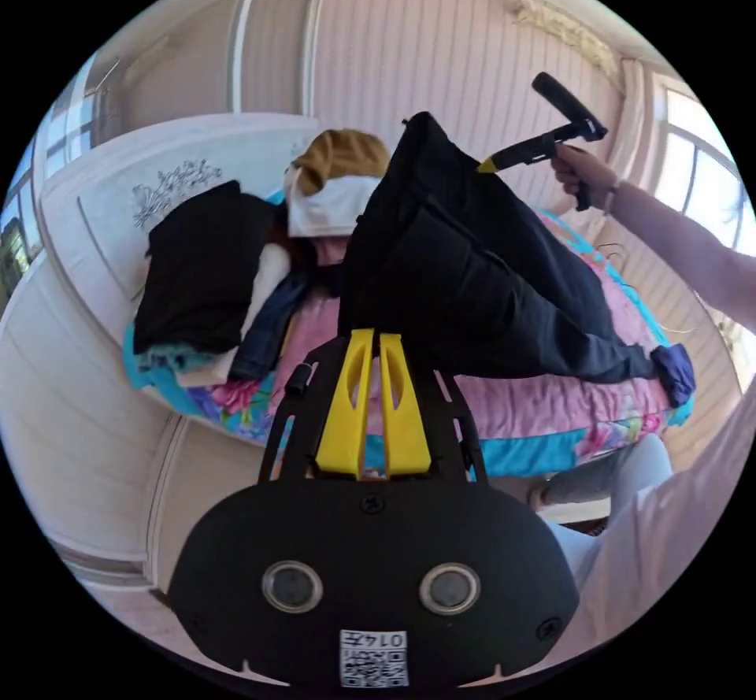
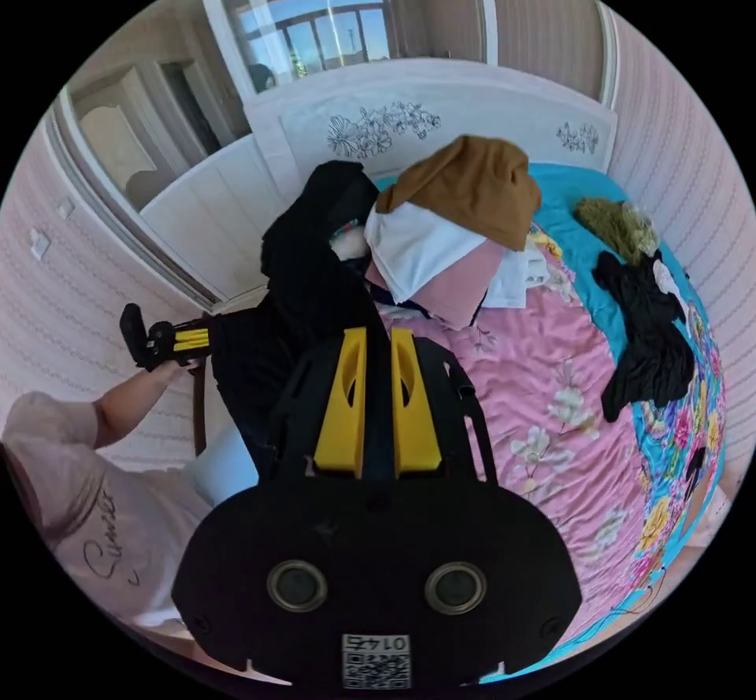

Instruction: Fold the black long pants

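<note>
The black long pants hang in the air above the bed, stretched between both grippers. In the left gripper view my left gripper has its yellow jaws drawn together at the pants' lower corner. My right gripper, held in a hand, pinches the upper edge. In the right gripper view the right gripper is shut with dark cloth of the pants running between its jaws. The left gripper bites into the cloth's left side there.
A bed with a pink floral sheet lies below. On it sit a brown, white and pink clothes pile, a folded black stack, a loose black garment and an olive item. The white headboard stands behind.
</note>
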`<act>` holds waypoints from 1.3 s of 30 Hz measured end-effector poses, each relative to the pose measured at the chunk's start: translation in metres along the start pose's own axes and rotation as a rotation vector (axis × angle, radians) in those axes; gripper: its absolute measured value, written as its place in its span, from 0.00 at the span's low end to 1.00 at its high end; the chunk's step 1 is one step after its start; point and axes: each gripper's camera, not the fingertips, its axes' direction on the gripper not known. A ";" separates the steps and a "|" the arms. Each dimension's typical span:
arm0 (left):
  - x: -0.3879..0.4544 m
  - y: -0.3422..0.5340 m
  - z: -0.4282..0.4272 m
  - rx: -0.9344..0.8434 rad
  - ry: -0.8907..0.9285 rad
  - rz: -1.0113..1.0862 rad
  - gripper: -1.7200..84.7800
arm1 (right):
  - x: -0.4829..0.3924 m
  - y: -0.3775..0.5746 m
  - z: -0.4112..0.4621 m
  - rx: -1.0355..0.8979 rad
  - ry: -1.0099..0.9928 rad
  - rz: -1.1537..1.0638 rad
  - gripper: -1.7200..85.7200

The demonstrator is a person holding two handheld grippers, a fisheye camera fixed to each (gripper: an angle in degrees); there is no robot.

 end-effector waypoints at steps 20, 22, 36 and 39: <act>0.254 -0.041 0.061 -0.059 0.293 0.681 0.12 | 0.135 0.581 -0.174 0.218 0.087 1.313 0.14; 0.283 -0.056 0.098 -0.170 0.309 0.685 0.15 | 0.147 0.604 -0.196 0.261 0.095 1.375 0.14; 0.359 -0.078 0.146 -0.400 0.240 0.759 0.01 | 0.232 0.644 -0.260 0.161 0.025 1.433 0.07; 0.366 -0.083 0.141 -0.384 0.251 0.758 0.01 | 0.222 0.666 -0.293 0.231 -0.020 1.359 0.04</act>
